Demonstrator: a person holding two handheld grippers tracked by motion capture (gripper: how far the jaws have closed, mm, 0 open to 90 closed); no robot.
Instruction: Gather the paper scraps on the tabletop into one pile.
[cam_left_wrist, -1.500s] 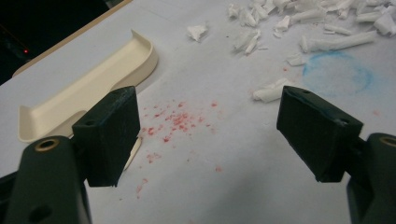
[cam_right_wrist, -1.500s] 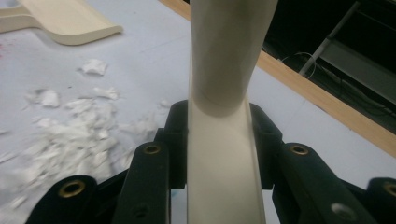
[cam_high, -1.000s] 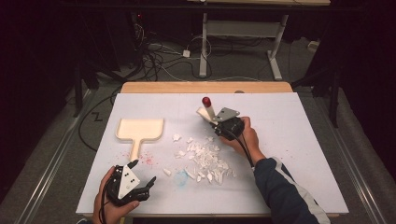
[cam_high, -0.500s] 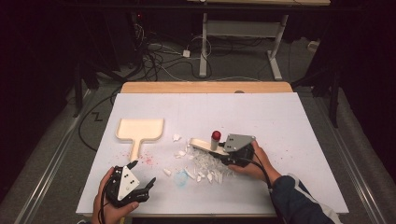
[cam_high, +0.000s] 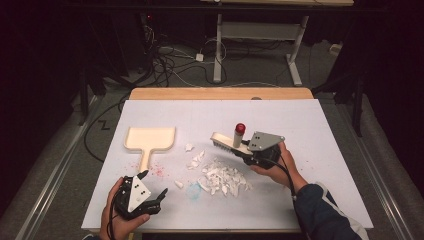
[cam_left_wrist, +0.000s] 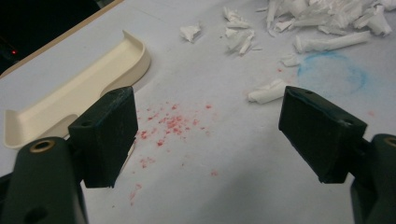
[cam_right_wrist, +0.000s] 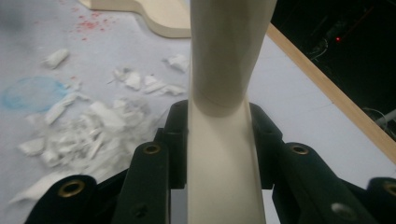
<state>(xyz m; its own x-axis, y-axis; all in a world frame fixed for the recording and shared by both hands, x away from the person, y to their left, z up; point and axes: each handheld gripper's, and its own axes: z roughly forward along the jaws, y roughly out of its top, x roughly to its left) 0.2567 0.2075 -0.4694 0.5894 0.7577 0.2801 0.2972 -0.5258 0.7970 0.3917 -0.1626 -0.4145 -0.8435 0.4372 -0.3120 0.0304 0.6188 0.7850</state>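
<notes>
Clearly the right gripper (cam_high: 239, 148) is clamped on the cream handle of a brush (cam_high: 226, 143); in the right gripper view the two black jaws press the handle (cam_right_wrist: 219, 154) from both sides. In the high view the gripper lies nearly level, pointing toward the left of the picture, with its grey plate on top and the person's right hand (cam_high: 272, 167) wrapped under its body. The forearm, in a dark sleeve, runs in from the lower right corner. The brush head reaches out past the jaws, bristles down, just above the far edge of the paper scraps (cam_high: 222, 176), and a red-capped end stands up beside the gripper. The scraps lie heaped on the white surface (cam_high: 320, 130) near a faint blue ring (cam_high: 192, 190).

The left gripper (cam_high: 150, 192) is wide open with nothing in it; in the left gripper view only bare surface and red specks (cam_left_wrist: 170, 123) show between its jaws. The left hand (cam_high: 117, 212) holds it low at the near edge of the surface, jaws aimed up and to the right. A cream dustpan (cam_high: 149, 140) lies flat just beyond it, handle toward the person, well apart from the brush.
</notes>
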